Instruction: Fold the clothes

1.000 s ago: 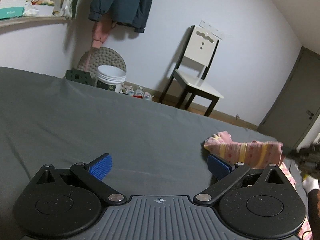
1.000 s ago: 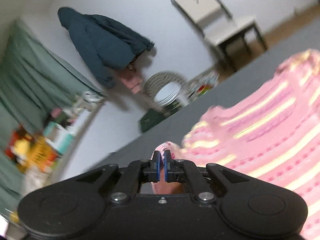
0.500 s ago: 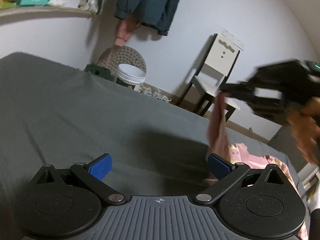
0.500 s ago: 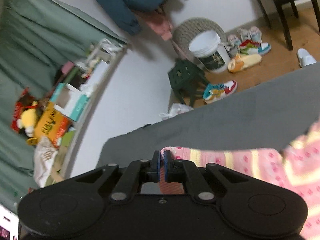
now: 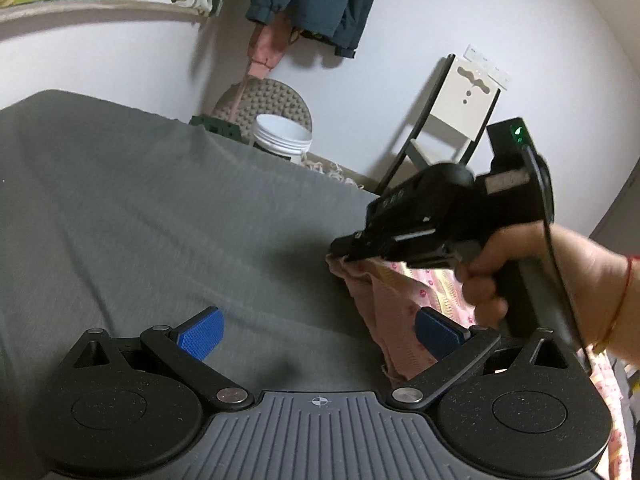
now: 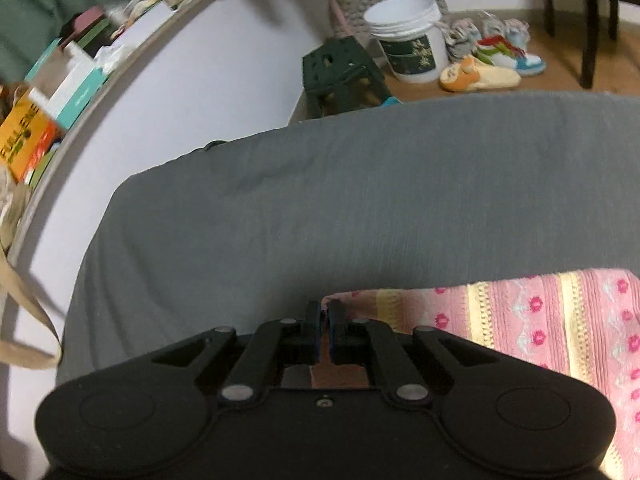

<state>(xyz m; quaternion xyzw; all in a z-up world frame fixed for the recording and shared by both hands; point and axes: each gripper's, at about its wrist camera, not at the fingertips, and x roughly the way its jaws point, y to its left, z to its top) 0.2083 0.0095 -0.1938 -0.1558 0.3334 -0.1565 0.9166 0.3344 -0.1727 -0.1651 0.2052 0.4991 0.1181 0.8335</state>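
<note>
Garment: pink yellow-striped knit cloth (image 6: 520, 320) lifted over grey bed sheet (image 5: 160, 220) | right gripper (image 6: 324, 320) clamped on its edge | left gripper (image 5: 316, 332) spread, empty | Advice: pinch opposite corner, pull taut.

The left claw (image 5: 316, 330) gapes wide, while the hand-held (image 5: 516, 268) right claw (image 6: 325, 334) is pinched closed.

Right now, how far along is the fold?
Early. Done: right gripper is shut on an edge of the pink garment, lifting it off the grey sheet. In hand: garment hangs bunched, unspread. Left: left gripper is open and empty; no fold is visible.
</note>
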